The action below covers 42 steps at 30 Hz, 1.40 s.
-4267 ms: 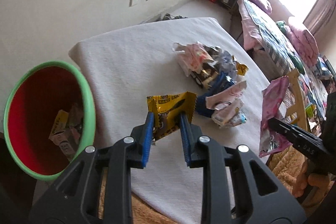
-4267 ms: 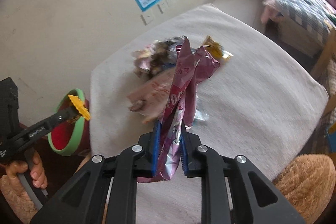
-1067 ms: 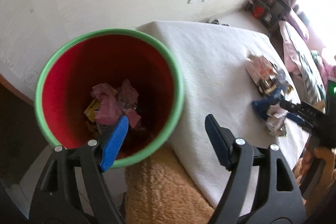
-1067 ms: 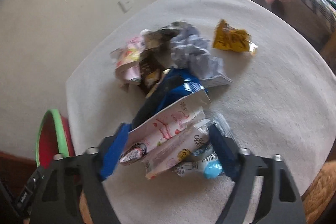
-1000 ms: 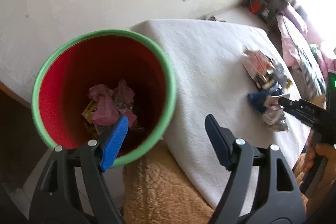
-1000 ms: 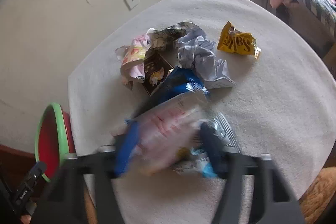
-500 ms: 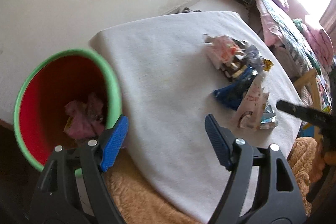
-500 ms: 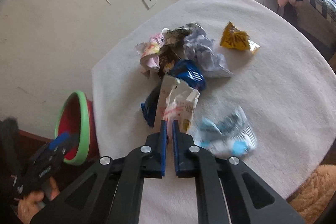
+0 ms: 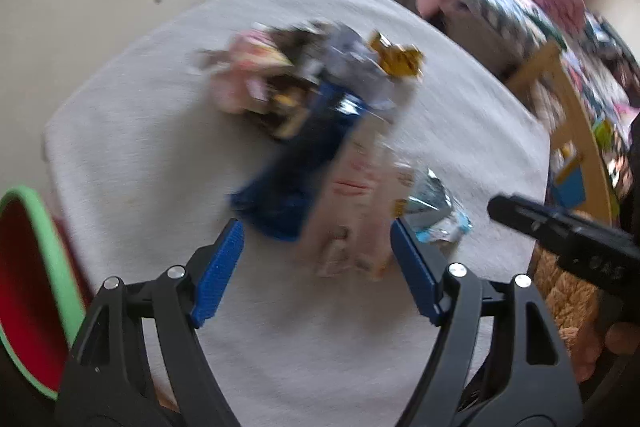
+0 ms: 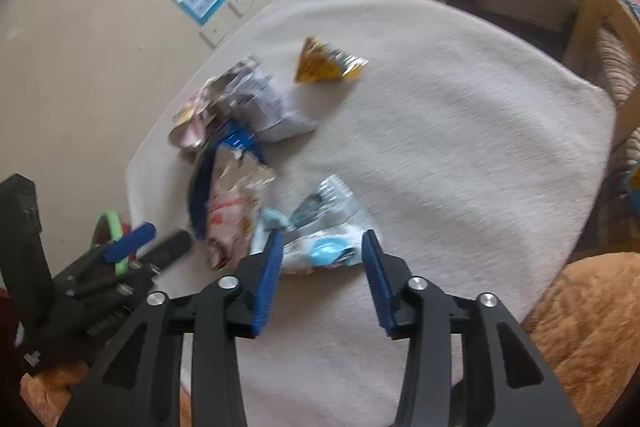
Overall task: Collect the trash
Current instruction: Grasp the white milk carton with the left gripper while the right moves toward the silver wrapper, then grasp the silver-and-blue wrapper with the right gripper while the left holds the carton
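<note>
You are between pickups, with neither pair of tongs gripping anything. Your right tongs (image 10: pixel 322 275) are spreading their jaws just over the crinkled clear-and-silver wrapper with light-blue print (image 10: pixel 320 231), which is lying flat on the bench (image 10: pixel 460 147) between the pads without being pressed. Your left tongs (image 9: pixel 316 267) are standing wide and empty, pointing at the pale pink-and-white snack bag (image 9: pixel 356 203), which is sitting just beyond the tips.

The next move, as I judge it, is calling for each pair to come down around a thin, slippery film: you are needing to pinch a raised fold rather than the flat face, then carry it to the red bucket with the green rim (image 9: pixel 44 275), which is waiting at the bench's left edge.

Just past the pink bag, a long dark-blue foil packet (image 9: pixel 304 163) is lying against it. Further on, the rest of the trash is sitting in a loose heap: a crumpled grey-white wrapper (image 10: pixel 264 107) and a pinkish packet (image 9: pixel 248 75), blurred here. Farthest off, a small yellow foil sachet (image 10: pixel 324 67) is lying apart from the heap.
</note>
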Tool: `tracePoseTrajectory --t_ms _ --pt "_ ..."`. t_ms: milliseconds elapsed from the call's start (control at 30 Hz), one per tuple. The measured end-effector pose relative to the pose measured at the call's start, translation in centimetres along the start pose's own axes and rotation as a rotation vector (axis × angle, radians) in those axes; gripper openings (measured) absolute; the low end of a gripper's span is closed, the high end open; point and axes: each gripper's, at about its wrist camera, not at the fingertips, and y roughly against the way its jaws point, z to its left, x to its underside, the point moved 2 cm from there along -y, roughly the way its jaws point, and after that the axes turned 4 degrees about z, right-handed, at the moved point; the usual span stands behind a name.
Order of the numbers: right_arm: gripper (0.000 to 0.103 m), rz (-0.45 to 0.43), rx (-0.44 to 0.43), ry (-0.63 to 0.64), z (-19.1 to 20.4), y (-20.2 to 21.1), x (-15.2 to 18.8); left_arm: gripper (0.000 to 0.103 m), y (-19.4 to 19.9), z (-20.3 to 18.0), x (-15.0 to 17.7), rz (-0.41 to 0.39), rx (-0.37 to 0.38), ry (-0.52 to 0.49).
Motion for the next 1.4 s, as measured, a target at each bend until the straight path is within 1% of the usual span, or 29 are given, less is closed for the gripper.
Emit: tracePoseTrajectory --t_ms 33,133,200,233,267,300,367,400,500,567,600,667,700,733,800,933,1033,1133,1233,1333,1400 --pt "0.047 -0.005 0.003 -0.006 -0.3 0.0 -0.1 0.073 -0.6 -0.6 -0.2 0.010 0.000 -0.014" --pt "0.050 -0.009 0.008 -0.022 -1.2 0.2 -0.2 0.081 -2.5 -2.1 -0.8 0.043 -0.016 -0.063" --pt "0.051 -0.007 0.006 -0.030 -1.4 0.1 -0.1 0.081 -3.9 -2.4 -1.1 0.078 -0.036 -0.075" --pt "0.051 -0.004 0.005 -0.030 -1.5 0.1 -0.1 0.065 -4.2 -2.2 -1.0 0.091 -0.030 -0.066" --pt "0.051 -0.001 0.006 -0.028 -1.6 0.1 0.0 0.054 -4.4 -2.1 -1.0 0.106 -0.013 -0.044" --pt "0.051 0.000 0.007 -0.027 -1.6 0.0 0.0 0.053 -4.4 -1.8 -1.0 0.114 0.006 -0.022" --pt "0.052 0.010 0.010 -0.025 -1.6 -0.3 0.1 0.041 -3.9 -1.3 -0.6 0.113 0.028 -0.005" --pt "0.052 0.017 0.010 -0.025 -1.5 -0.5 0.1 0.040 -3.6 -1.0 -0.3 0.113 0.032 -0.006" --pt "0.053 0.044 0.002 -0.012 -1.1 -1.3 0.4 0.040 -2.0 0.1 0.6 0.090 0.031 0.011" --pt "0.057 0.059 -0.001 0.002 -0.6 -1.8 0.6 0.040 -1.0 1.1 1.3 0.075 0.034 0.038" --pt "0.058 0.071 -0.008 0.011 -0.3 -2.1 0.7 0.040 -0.5 1.6 1.7 0.072 0.037 0.052" --pt "0.059 0.088 -0.022 0.030 0.6 -2.6 0.9 0.040 0.0 2.3 2.4 0.074 0.020 0.070" --pt "0.060 0.094 -0.026 0.038 0.9 -2.7 1.0 0.042 0.0 2.7 2.6 0.076 0.009 0.074" --pt "0.062 0.101 -0.032 0.051 1.4 -2.9 1.2 0.046 -0.1 2.8 2.9 0.080 -0.006 0.080" --pt "0.063 0.113 -0.038 0.075 2.2 -3.2 1.6 0.049 -0.4 3.4 3.8 0.090 -0.025 0.106" --pt "0.063 0.129 -0.035 0.111 3.1 -3.5 2.1 0.051 -0.7 4.4 4.9 0.102 -0.012 0.145" --pt "0.067 0.153 -0.027 0.145 3.9 -4.1 2.5 0.052 -1.0 5.3 5.4 0.116 -0.022 0.161" --pt "0.067 0.181 -0.025 0.193 5.1 -4.9 3.1 0.061 -0.8 6.0 5.5 0.107 0.000 0.201" --pt "0.067 0.204 -0.027 0.248 6.8 -6.0 3.7 0.063 -0.4 6.3 5.6 0.095 0.007 0.208" --pt "0.067 0.208 -0.029 0.278 8.0 -7.0 4.0 0.063 -0.7 6.5 5.9 0.109 -0.016 0.223" --pt "0.066 0.217 -0.029 0.293 8.3 -7.3 4.1 0.063 -0.9 7.1 6.3 0.124 0.001 0.248"
